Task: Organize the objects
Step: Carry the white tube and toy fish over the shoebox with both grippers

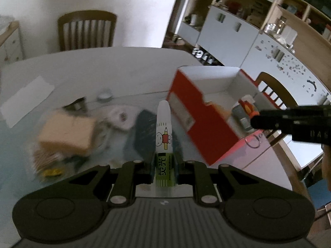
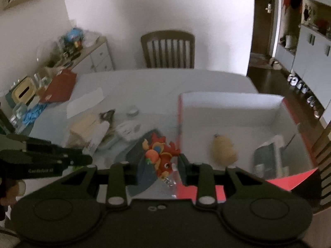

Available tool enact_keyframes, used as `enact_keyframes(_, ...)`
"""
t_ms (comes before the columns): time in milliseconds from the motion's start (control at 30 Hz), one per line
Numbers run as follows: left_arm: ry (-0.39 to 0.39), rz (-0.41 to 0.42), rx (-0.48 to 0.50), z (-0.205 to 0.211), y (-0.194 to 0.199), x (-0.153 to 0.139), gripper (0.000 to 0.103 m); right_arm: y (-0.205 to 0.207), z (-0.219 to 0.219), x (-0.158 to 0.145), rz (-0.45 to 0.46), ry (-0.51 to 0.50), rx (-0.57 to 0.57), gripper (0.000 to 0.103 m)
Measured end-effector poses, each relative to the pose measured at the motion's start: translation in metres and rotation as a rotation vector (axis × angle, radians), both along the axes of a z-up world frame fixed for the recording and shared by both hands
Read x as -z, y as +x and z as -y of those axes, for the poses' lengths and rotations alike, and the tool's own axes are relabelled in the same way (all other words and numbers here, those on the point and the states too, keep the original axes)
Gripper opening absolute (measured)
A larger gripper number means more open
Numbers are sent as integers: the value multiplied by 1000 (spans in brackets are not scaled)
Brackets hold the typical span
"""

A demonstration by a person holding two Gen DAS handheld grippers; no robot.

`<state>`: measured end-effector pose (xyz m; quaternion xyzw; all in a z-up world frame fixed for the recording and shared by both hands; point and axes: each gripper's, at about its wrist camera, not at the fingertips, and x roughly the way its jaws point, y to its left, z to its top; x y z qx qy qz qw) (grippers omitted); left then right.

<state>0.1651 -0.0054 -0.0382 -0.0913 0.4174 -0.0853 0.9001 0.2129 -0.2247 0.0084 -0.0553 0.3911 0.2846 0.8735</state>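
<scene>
My left gripper [image 1: 164, 165] is shut on a white and green glue stick [image 1: 164, 138] that points forward above the table, left of the red box [image 1: 198, 128]. My right gripper [image 2: 160, 168] is shut on a red dragon keychain toy [image 2: 162, 155], held above the table just left of the red box [image 2: 289, 180]. The box is open with a white inside [image 2: 227, 115]; a beige plush [image 2: 224, 149] and a grey item [image 2: 266, 157] lie in it. The right gripper shows in the left wrist view [image 1: 256, 119], over the box with the toy [image 1: 247, 106].
On the table lie a tan cardboard box [image 1: 66, 134], a dark blue cloth [image 1: 144, 132], a white plug [image 2: 129, 130], a small tin [image 1: 105, 97] and a white paper strip [image 1: 26, 101]. A wooden chair [image 2: 168, 49] stands behind the table. A cluttered sideboard [image 2: 62, 62] stands at left.
</scene>
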Motion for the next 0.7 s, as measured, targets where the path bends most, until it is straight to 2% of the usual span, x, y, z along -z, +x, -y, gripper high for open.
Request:
enact_keyframes(267, 9, 14, 52, 57, 38, -10, 17, 41, 45, -5, 45, -3, 37, 33)
enact_keyframes(467, 54, 34, 72, 95, 67, -17, 17, 72, 69, 3, 51, -20, 63, 33)
enact_keyframes(700, 86, 20, 84, 132, 103, -14, 17, 105, 88, 18, 31, -33, 83, 33)
